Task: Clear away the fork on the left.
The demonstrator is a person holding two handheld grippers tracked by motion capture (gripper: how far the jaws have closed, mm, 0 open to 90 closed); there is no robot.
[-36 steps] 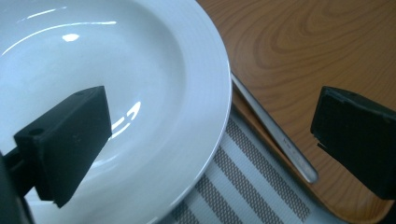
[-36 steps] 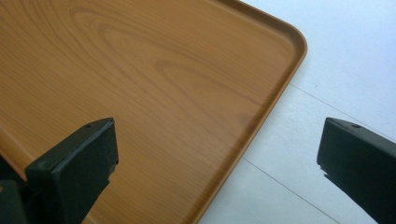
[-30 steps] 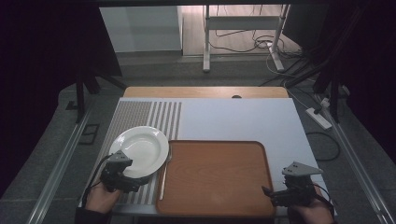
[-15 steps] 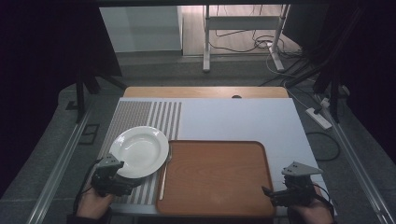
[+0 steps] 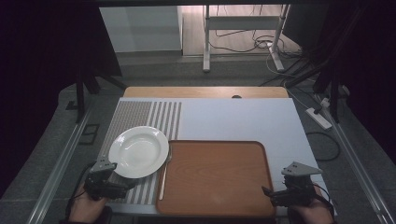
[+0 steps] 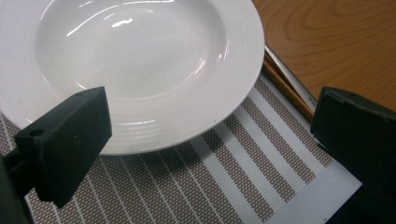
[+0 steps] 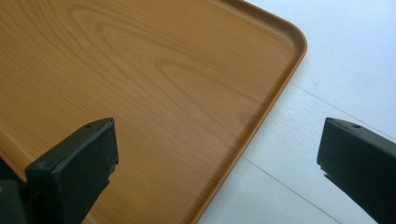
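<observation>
Table (image 5: 243,121) — both grippers wide, empty

The left gripper (image 5: 122,185) has drawn back from the white plate (image 5: 138,151) toward the table's near edge, jaws wide apart, its hand (image 5: 86,207) now showing.

A white deep plate (image 5: 138,151) with a ribbed rim sits upright and empty on the striped placemat (image 5: 140,116) (brown and white bands). At its 3 o'clock lies a wooden tray (image 5: 215,175), flat, rounded corners, nothing on it.
</observation>
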